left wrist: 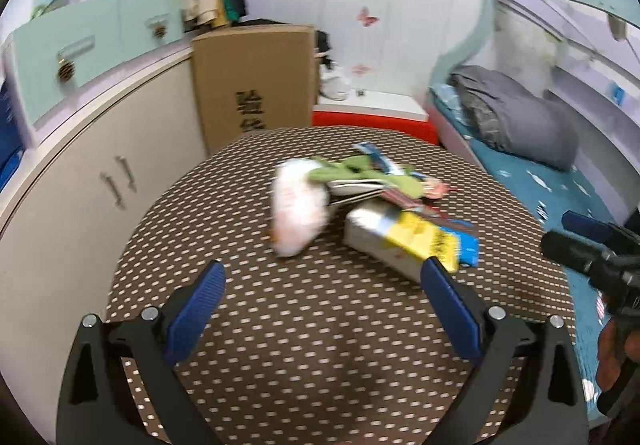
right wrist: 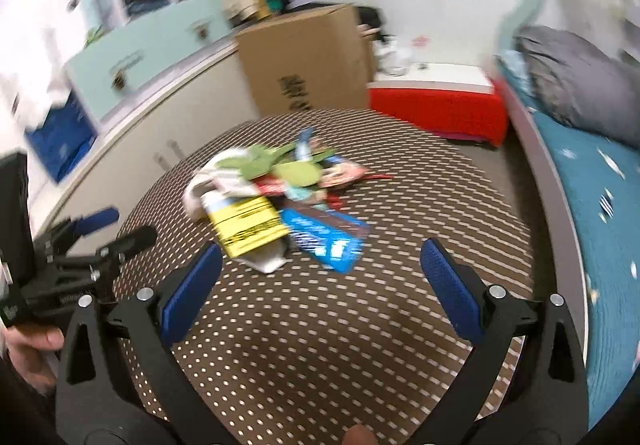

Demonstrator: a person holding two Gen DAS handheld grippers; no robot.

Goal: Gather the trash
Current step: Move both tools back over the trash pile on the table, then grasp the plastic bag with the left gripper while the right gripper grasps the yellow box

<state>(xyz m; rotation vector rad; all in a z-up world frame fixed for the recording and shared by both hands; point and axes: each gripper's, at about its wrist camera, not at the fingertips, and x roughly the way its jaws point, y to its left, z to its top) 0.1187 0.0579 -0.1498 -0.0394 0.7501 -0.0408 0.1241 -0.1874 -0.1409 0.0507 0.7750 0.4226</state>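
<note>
A heap of trash lies on a round table with a brown dotted cloth (left wrist: 280, 325). In the left wrist view I see a crumpled white bag (left wrist: 298, 205), green wrappers (left wrist: 352, 171), a white box with a yellow label (left wrist: 404, 239) and a blue packet (left wrist: 468, 249). In the right wrist view the same yellow-labelled box (right wrist: 248, 225), blue packet (right wrist: 328, 237) and green wrappers (right wrist: 280, 165) show on the cloth (right wrist: 320, 345). My left gripper (left wrist: 322, 277) is open and empty, short of the heap. My right gripper (right wrist: 320, 261) is open and empty, close before the blue packet.
A tall cardboard box (left wrist: 256, 81) stands behind the table beside a beige cabinet (left wrist: 100, 165). A red-sided bench (left wrist: 372, 119) is at the back. A bed with a blue sheet and grey pillow (left wrist: 516, 113) runs along the right.
</note>
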